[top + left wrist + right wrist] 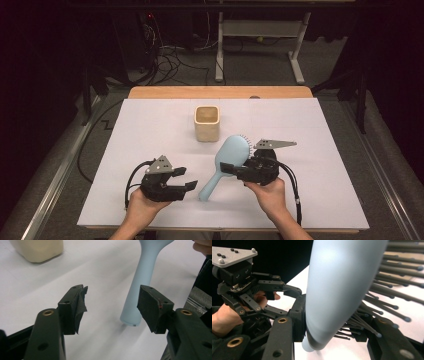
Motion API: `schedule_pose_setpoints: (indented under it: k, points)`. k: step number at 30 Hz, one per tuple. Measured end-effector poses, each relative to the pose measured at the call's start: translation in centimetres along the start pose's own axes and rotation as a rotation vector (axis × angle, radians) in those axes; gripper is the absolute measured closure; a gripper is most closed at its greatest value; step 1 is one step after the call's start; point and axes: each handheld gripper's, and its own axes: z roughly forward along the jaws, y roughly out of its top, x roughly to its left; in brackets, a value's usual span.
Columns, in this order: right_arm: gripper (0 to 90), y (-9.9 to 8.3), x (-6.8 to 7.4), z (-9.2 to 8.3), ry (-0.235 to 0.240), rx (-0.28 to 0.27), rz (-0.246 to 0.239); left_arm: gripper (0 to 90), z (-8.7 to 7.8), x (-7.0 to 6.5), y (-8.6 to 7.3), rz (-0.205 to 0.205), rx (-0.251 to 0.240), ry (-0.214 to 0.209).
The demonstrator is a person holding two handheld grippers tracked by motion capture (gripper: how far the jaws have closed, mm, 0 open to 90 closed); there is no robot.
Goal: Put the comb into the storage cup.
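Pale blue plastic hairbrush [227, 162] lies near the centre of the surface, just toward 5 o'clock, head pointing to 1 o'clock, handle end trailing to 7 o'clock and resting on the white sheet. Right tool [235, 167] is clamped across the brush head; the right gripper view shows one jaw pressed on the smooth back [342, 290] and the other in among the bristles [387, 297]. Brush head appears tilted on edge, bristles facing 3 o'clock.

Left tool [187, 179] sits at 7 o'clock of the brush, jaws apart with nothing between them. In the left gripper view the handle tip [131, 317] stands just ahead of its right-hand pad [150, 307], not touching.

Step in hand, as judged: brush gripped at the head, lift about to begin. Likely destination is the cream square cup [207, 122], upright and open at 12 o'clock of the brush, near but apart. Next move calls for raising the head, letting the handle swing down, and lining it over the cup mouth; the left tool could steady the handle. Risk: bristle-side grip is soft, so the brush may rotate.

Surface [150, 130]: white sheet over a wooden top, wood edge showing at 12 o'clock. Room: dark, grey floor, cables [170, 60] and a white desk frame [260, 30] beyond.
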Motion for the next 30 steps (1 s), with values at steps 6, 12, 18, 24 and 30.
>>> schedule_pose_setpoints:
  k: [6, 12, 18, 24, 30]
  points:
    - [56.3, 0.1, -0.3, -0.5, -0.015, 0.001, 0.002, 38.6, -0.9, 1.0, -0.7, -0.026, -0.032, 0.010]
    - [56.3, 0.2, -0.6, -0.8, -0.029, 0.004, 0.001, 35.7, -1.9, 1.8, -1.5, -0.040, -0.066, 0.023]
    - [56.4, 0.3, -0.8, -1.1, -0.045, 0.007, -0.001, 34.6, -3.0, 2.6, -2.4, -0.046, -0.093, 0.056]
    - [56.5, 0.6, -0.9, -1.3, -0.049, 0.008, -0.005, 33.1, -3.8, 3.4, -3.3, -0.053, -0.112, 0.087]
    - [56.5, 1.1, -0.8, -1.5, -0.057, 0.011, -0.012, 32.1, -4.5, 4.0, -4.4, -0.065, -0.128, 0.157]
